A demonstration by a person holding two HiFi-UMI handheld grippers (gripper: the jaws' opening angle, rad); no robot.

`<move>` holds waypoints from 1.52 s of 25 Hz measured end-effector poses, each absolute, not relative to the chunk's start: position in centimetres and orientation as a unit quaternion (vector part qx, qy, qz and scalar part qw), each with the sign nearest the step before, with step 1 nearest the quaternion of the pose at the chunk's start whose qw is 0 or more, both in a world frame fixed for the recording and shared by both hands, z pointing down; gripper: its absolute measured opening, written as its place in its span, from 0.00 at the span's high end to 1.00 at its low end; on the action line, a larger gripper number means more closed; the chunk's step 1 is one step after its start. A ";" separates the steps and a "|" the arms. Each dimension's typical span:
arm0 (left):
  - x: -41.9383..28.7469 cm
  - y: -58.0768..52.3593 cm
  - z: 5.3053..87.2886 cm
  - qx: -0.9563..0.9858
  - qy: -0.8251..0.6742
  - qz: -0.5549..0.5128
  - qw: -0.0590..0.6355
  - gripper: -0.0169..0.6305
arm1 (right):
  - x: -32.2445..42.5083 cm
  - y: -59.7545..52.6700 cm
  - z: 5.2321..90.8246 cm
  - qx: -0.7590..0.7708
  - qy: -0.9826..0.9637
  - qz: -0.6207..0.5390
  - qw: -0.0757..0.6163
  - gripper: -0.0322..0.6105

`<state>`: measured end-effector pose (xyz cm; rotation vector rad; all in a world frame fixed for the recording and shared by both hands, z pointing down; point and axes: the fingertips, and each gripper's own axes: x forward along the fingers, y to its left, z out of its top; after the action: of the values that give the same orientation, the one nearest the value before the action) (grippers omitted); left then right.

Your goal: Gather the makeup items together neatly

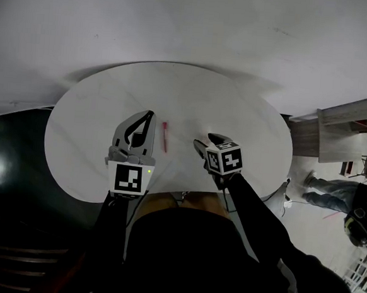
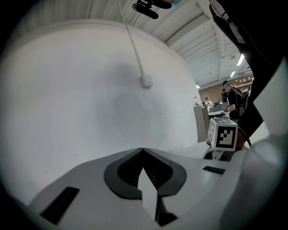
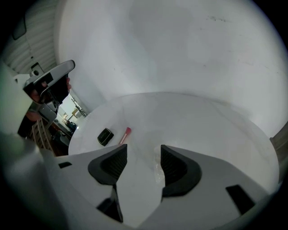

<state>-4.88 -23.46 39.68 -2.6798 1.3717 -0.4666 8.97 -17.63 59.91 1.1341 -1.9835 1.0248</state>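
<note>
On the white oval table (image 1: 98,104) lies a pink-red makeup tube (image 1: 164,137), between my two grippers. The right gripper view shows the tube (image 3: 125,134) beside a small black compact (image 3: 105,136); in the head view the compact is hidden. My left gripper (image 1: 150,113) hovers left of the tube, its jaws shut (image 2: 143,150) with nothing in them. Right of the tube, my right gripper (image 1: 205,140) points steeply down and stands open (image 3: 141,155). A small clear item (image 3: 158,170) lies on the table between its jaws, close to the right pad, not gripped.
Right of the table stand a grey cabinet (image 1: 346,127) and a person (image 1: 331,192) on the floor. A dark floor area (image 1: 10,179) lies to the left. The left gripper view faces a white wall (image 2: 90,90) and shows the right gripper's marker cube (image 2: 223,133).
</note>
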 end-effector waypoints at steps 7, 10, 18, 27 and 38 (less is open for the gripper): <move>-3.3 -22.1 38.9 -0.872 0.462 -0.151 0.060 0.95 | 10.5 -17.9 57.9 0.446 -0.774 0.350 0.283 0.57; -2.9 -21.6 38.4 -0.866 0.475 -0.148 0.060 0.95 | 11.2 -18.4 56.3 0.456 -0.786 0.325 0.261 0.57; -2.2 -20.3 36.4 -0.845 0.514 -0.135 0.062 0.95 | 13.0 -19.5 49.8 0.475 -0.828 0.230 0.187 0.57; -1.7 -18.4 33.6 -0.828 0.541 -0.121 0.086 0.95 | 13.6 -19.2 41.2 0.478 -0.865 0.110 0.109 0.59; -2.5 -16.9 32.1 -0.812 0.563 -0.116 0.102 0.95 | 14.3 -18.4 36.5 0.493 -0.868 0.026 0.048 0.68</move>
<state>-2.52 -16.87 32.13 -2.3976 1.6609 -0.3426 14.28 -18.41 36.47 1.5038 -2.6482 0.0804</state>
